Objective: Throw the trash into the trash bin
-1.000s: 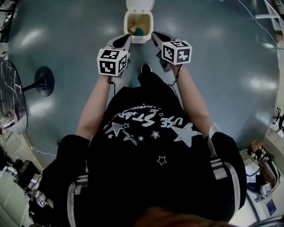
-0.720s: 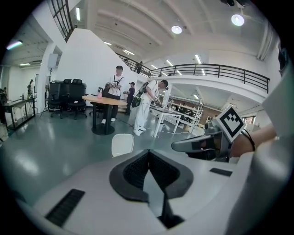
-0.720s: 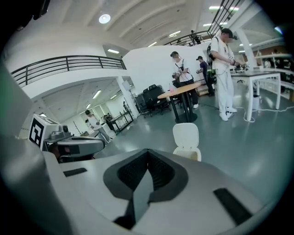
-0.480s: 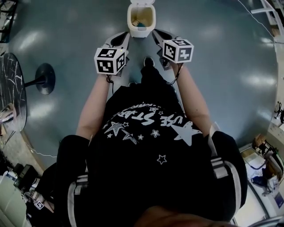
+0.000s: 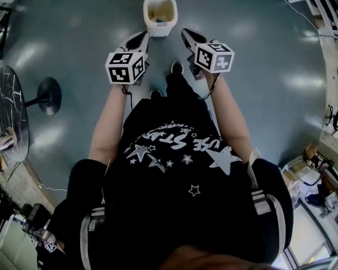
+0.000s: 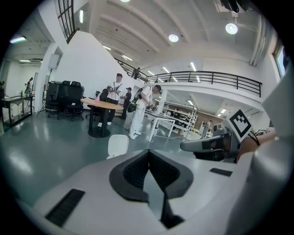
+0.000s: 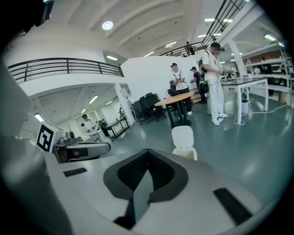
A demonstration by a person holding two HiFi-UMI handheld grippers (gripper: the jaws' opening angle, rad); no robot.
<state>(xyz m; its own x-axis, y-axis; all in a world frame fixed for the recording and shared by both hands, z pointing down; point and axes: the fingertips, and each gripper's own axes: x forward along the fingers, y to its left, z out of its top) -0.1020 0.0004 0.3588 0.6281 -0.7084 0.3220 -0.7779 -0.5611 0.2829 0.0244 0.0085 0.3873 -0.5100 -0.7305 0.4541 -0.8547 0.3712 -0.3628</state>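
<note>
The white trash bin (image 5: pixel 160 16) stands on the grey floor at the top of the head view, lid open, with trash (image 5: pixel 159 21) inside. My left gripper (image 5: pixel 143 36) and right gripper (image 5: pixel 184 32) hang side by side just short of the bin, one on each side of it, both pointing toward it. Each is shut with nothing between its pads. In the left gripper view (image 6: pixel 148 151) the bin's raised lid (image 6: pixel 118 145) shows beyond the jaws, with the right gripper (image 6: pixel 204 145) alongside. In the right gripper view (image 7: pixel 147 150) the bin (image 7: pixel 184 141) stands a short way ahead.
A round table (image 5: pixel 10 113) with a black pedestal base (image 5: pixel 50 96) stands at the left. Benches with equipment (image 5: pixel 317 174) line the right edge. Several people (image 7: pixel 213 82) stand at tables far across the hall. The person's shoes (image 5: pixel 176 67) are just behind the bin.
Both grippers have drawn back from the bin and risen a little. The bin has slid toward the top edge of the head view and looks smaller.
</note>
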